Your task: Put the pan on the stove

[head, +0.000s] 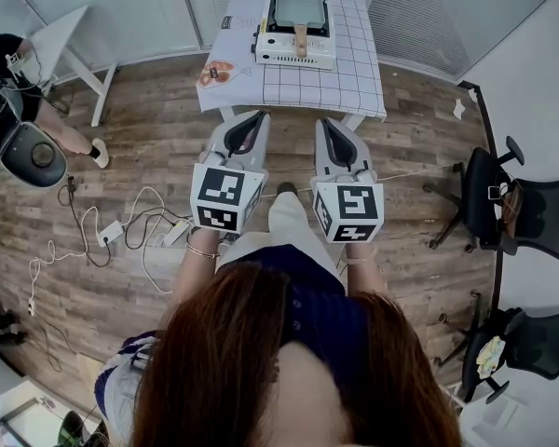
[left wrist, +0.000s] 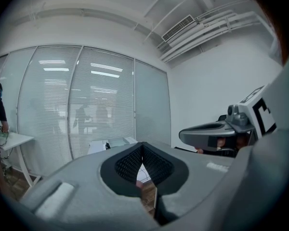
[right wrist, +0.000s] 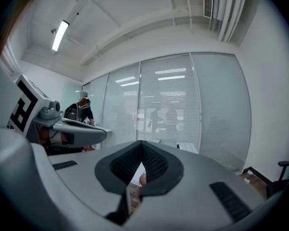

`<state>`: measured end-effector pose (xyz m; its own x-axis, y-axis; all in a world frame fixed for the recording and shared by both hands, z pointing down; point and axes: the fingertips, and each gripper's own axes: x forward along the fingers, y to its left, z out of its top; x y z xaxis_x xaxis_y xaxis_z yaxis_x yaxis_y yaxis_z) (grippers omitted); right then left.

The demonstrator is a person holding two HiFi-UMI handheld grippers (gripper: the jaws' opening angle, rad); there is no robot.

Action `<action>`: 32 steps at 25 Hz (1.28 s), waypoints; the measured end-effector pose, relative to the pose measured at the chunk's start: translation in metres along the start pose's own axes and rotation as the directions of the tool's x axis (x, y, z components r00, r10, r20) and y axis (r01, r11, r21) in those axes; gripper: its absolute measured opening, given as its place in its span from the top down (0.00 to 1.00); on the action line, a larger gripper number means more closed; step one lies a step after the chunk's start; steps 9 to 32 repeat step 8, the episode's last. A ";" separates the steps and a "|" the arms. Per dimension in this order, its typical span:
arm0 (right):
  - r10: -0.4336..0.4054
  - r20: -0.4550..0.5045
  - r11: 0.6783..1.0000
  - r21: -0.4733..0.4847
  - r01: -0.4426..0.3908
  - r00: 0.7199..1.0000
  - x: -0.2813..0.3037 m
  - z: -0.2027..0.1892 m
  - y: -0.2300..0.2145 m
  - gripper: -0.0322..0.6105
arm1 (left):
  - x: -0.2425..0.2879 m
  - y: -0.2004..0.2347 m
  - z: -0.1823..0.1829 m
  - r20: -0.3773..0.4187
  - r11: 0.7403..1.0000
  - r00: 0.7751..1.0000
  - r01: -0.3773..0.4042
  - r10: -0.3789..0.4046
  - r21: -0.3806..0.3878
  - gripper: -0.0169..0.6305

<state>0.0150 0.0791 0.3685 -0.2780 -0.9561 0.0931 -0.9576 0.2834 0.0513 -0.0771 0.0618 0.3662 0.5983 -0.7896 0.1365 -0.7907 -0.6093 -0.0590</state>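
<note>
The person's long reddish hair (head: 261, 343) fills the near edge. Beyond it the left gripper (head: 258, 115) and right gripper (head: 324, 122) are held side by side and level, aimed at the far table (head: 225, 102), a ready pose rather than a reach. Both have their ribbed black pads pressed together at the tips with nothing between them. The pan (head: 299, 9) is shallow, square and grey. It sits on top of the boxy white stove (head: 296, 54), its wooden handle (head: 301, 37) pointing to the near side, handy for a grasp. A white grid-patterned cloth (head: 359, 63) covers the table, well apart from the grippers across the wood-plank floor (head: 149, 138).
</note>
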 end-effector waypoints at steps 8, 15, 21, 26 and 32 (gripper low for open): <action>-0.006 0.004 1.000 0.003 0.006 1.000 0.000 0.001 -0.003 0.94 | 0.003 0.003 0.002 0.000 1.000 1.000 -0.003 0.003 0.001 0.96; -0.006 0.004 1.000 0.003 0.006 1.000 0.000 0.001 -0.003 0.94 | 0.003 0.003 0.002 0.000 1.000 1.000 -0.003 0.003 0.001 0.96; -0.006 0.004 1.000 0.003 0.006 1.000 0.000 0.001 -0.003 0.94 | 0.003 0.003 0.002 0.000 1.000 1.000 -0.003 0.003 0.001 0.96; -0.006 0.004 1.000 0.003 0.006 1.000 0.000 0.001 -0.003 0.94 | 0.003 0.003 0.002 0.000 1.000 1.000 -0.003 0.003 0.001 0.96; -0.006 0.004 1.000 0.003 0.006 1.000 0.000 0.001 -0.003 0.94 | 0.003 0.003 0.002 0.000 1.000 1.000 -0.003 0.003 0.001 0.96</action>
